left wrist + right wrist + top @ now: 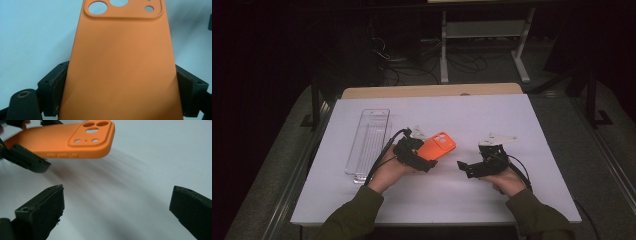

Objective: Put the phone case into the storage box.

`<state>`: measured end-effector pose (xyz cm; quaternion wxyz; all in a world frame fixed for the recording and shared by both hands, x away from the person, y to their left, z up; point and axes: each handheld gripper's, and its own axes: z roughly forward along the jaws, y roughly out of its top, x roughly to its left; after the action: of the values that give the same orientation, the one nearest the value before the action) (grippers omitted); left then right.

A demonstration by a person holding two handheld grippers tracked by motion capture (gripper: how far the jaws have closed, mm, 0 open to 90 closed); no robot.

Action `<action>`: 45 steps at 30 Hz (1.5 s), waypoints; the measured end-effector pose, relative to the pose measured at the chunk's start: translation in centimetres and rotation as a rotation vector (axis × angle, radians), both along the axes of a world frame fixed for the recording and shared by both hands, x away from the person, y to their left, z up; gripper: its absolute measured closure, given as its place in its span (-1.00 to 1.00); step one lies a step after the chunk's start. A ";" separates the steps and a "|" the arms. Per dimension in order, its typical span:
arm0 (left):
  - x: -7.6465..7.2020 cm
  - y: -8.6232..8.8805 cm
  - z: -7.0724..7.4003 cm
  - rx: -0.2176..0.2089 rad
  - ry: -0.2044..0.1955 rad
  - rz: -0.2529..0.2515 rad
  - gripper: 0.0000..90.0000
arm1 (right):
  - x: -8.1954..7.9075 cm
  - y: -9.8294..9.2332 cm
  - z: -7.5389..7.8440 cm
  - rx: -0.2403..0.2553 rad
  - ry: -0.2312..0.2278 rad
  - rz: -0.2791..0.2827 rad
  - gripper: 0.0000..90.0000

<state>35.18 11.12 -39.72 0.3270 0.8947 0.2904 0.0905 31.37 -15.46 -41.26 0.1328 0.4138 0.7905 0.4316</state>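
Olive-green sleeves enter from the bottom of the high view as a person works two hand-held grippers over a white table. Nearest on the person's right, the right gripper hangs just above the table with its jaws spread wide and nothing between them, pointed toward the other hand. Beside it, the left gripper pinches an orange phone case across its width, the pads pressed against both long edges near the case's lower end, as the left gripper view shows. Seen from the right gripper view, the phone case is lifted off the table, camera cut-outs facing up and its far end unsupported. Farther off to the left, a clear plastic tray lies lengthwise on the table, well apart from the case. Beyond the table's far edge, cables and a pale shelf frame sit in the dark. The risk from here is a slip or twist: the case is thin and flexible, held by one end alone, so a nudge from the approaching right gripper, or a squeeze that bows its walls, could pop it out of the pads and drop it onto the table.
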 end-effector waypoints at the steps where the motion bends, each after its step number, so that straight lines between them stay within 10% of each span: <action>1: 0.0 0.0 0.0 0.002 0.001 -0.002 -0.68 | 0.0 0.1 -0.1 -0.020 -0.008 -0.002 -1.00; 26: 0.1 0.5 0.1 -0.024 0.045 -0.008 -0.68 | -0.1 -0.2 -0.3 -0.084 -0.124 -0.009 -1.00; 45: 0.3 0.7 0.2 -0.021 0.042 -0.015 -0.68 | -0.5 0.2 -0.4 -0.221 -0.230 0.039 -1.00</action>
<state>35.48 11.80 -39.50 0.3311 0.8950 0.2915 0.0662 30.84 -15.27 -41.64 0.2587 0.3289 0.8207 0.3890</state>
